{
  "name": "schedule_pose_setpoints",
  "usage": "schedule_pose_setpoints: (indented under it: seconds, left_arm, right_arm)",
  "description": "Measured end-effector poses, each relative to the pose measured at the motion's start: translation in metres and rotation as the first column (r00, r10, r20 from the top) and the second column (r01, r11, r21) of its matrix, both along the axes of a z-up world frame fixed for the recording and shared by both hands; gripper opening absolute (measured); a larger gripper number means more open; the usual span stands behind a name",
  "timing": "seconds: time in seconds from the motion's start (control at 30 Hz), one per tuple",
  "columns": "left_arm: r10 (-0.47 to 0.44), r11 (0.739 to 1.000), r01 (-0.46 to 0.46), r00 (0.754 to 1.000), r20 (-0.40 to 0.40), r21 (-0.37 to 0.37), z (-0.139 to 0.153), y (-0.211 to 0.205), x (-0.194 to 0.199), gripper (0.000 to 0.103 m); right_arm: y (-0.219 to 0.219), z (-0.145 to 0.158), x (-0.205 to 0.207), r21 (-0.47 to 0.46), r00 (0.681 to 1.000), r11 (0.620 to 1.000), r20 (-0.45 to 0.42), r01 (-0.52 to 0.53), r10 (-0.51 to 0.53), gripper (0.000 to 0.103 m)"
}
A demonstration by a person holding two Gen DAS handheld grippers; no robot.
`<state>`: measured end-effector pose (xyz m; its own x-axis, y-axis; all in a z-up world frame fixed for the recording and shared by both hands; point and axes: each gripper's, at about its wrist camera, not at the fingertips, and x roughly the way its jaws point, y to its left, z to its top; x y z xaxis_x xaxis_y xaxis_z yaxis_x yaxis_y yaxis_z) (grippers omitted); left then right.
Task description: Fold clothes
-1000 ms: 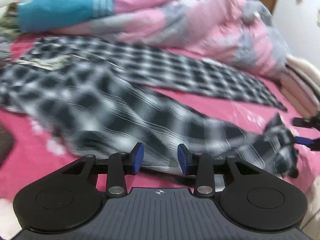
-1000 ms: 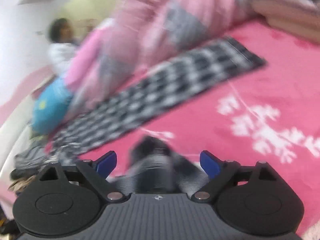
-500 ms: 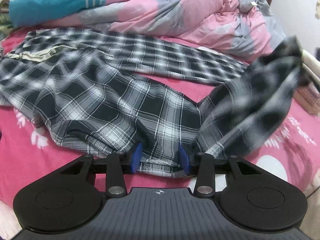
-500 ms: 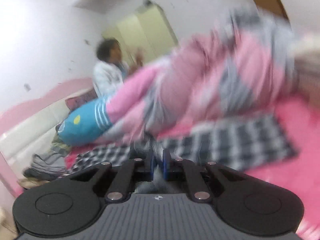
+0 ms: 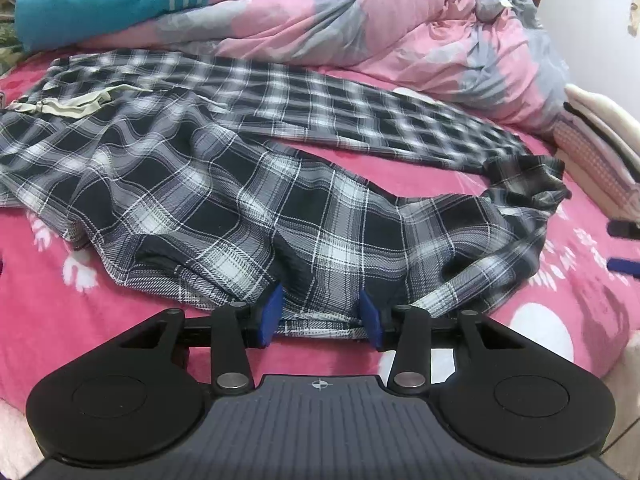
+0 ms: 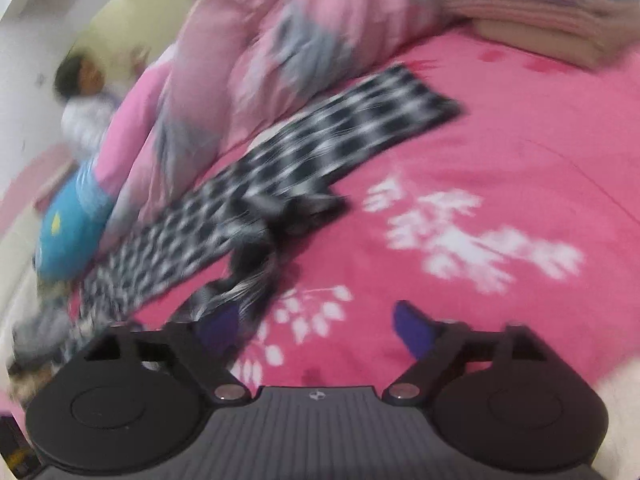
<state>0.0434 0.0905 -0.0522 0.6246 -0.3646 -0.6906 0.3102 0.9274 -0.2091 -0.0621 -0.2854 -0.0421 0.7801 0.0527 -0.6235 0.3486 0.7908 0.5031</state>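
Two grippers are mine, and neither has a firm hold. Nearest me, my left gripper (image 5: 320, 314) straddles the near hem of the black-and-white plaid cotton trousers (image 5: 224, 200), and its jaws have just been opening, so the blue pads (image 5: 272, 312) flank the fabric and seem to rest against the bunched hem without pinching it. If I lift now, I expect the cloth to slide out and the fold to collapse.

My right gripper (image 6: 320, 330) has just sprung wide after a brief clamp, and only pink floral bedsheet (image 6: 500, 184) lies between its jaws; the crumpled cuff (image 6: 256, 264) of the near trouser leg sits left of its fingers. That cuff lies twisted, touching the far leg (image 5: 360, 120), so a fold made from here would likely trap a ridge.

Further off, the waistband with its pale drawstring (image 5: 76, 104) lies at the left, rumpled. Beyond, the pink and grey quilt (image 5: 360, 28) crowds the far leg; dragging the trousers that way could snag them. The right view is blurred, so I cannot judge that cuff finely.
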Motion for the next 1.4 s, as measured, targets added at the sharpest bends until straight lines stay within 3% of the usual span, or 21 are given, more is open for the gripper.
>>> schedule_pose_setpoints:
  seconds: [0.1,0.23,0.3,0.37,0.43,0.6,0.7,0.73,0.8,0.9,0.93,1.03,1.13,1.23,1.3,1.4]
  left_arm:
    - [0.006,1.000,-0.006,1.000,0.003,0.013,0.000,-0.002,-0.001,0.044]
    - [0.010,1.000,-0.010,1.000,0.003,0.020,0.000,-0.002,-0.001,0.044]
    - [0.011,1.000,-0.011,1.000,0.002,0.021,0.000,-0.003,-0.001,0.044]
    - [0.010,1.000,-0.010,1.000,0.003,0.024,-0.001,-0.004,-0.001,0.044]
    - [0.007,1.000,-0.007,1.000,0.004,0.029,-0.001,-0.004,-0.002,0.044]
    - [-0.001,0.998,0.001,1.000,0.007,0.059,-0.001,-0.008,-0.003,0.045]
    - [-0.002,0.998,0.001,1.000,0.007,0.062,-0.001,-0.009,-0.002,0.046]
    - [-0.003,0.998,0.002,1.000,0.007,0.062,-0.001,-0.008,-0.002,0.046]
    - [-0.006,0.998,0.006,1.000,0.007,0.059,-0.001,-0.007,-0.002,0.046]
    - [-0.012,0.999,0.012,1.000,0.007,0.047,-0.002,-0.004,-0.001,0.046]
    - [-0.015,0.999,0.015,1.000,0.008,0.045,-0.002,-0.004,-0.001,0.047]
    - [-0.025,0.999,0.024,1.000,0.011,0.037,-0.003,-0.002,0.000,0.048]
    - [-0.032,0.999,0.031,0.999,0.018,0.044,-0.003,-0.003,-0.001,0.048]
    - [-0.031,0.997,0.028,0.999,0.042,0.066,0.000,-0.005,-0.006,0.048]
    - [-0.049,0.994,0.038,0.994,0.102,0.103,0.008,-0.008,-0.015,0.048]
    - [-0.172,0.976,0.137,0.961,0.215,0.166,0.021,-0.026,-0.031,0.049]
  right_arm:
    - [0.013,0.010,0.021,-0.082,0.997,0.995,0.028,-0.065,0.068,0.094]
    - [0.011,0.016,0.043,-0.114,0.989,0.991,0.118,-0.072,0.086,0.090]
    - [0.011,0.015,0.060,-0.127,0.991,0.989,0.093,-0.080,0.092,0.066]
    - [0.014,0.015,0.081,-0.129,0.992,0.985,0.043,-0.111,0.118,0.028]
    - [0.018,0.017,0.106,-0.126,0.988,0.981,0.031,-0.148,0.153,0.019]
    - [0.030,0.021,0.186,-0.131,0.970,0.963,0.027,-0.234,0.240,0.019]
    - [0.039,0.008,0.223,-0.124,0.961,0.953,-0.040,-0.278,0.275,0.036]
    - [0.036,0.008,0.222,-0.097,0.962,0.957,-0.029,-0.272,0.270,0.042]
    - [0.027,0.009,0.216,-0.034,0.968,0.967,0.015,-0.251,0.252,0.042]
    - [-0.010,0.019,0.160,0.159,0.964,0.976,0.244,-0.146,0.104,0.054]
    - [-0.023,0.018,0.140,0.216,0.960,0.971,0.277,-0.099,0.036,0.055]
    - [-0.047,0.008,0.092,0.295,0.965,0.955,0.242,0.024,-0.099,0.056]
    - [-0.051,-0.015,0.071,0.350,0.983,0.934,0.138,0.067,-0.122,0.055]
    - [-0.045,-0.038,0.077,0.406,0.992,0.911,0.062,0.072,-0.106,0.055]
    - [-0.040,-0.045,0.089,0.429,0.995,0.902,0.052,0.055,-0.085,0.055]
    - [-0.039,-0.046,0.108,0.436,0.994,0.899,0.080,0.030,-0.072,0.047]
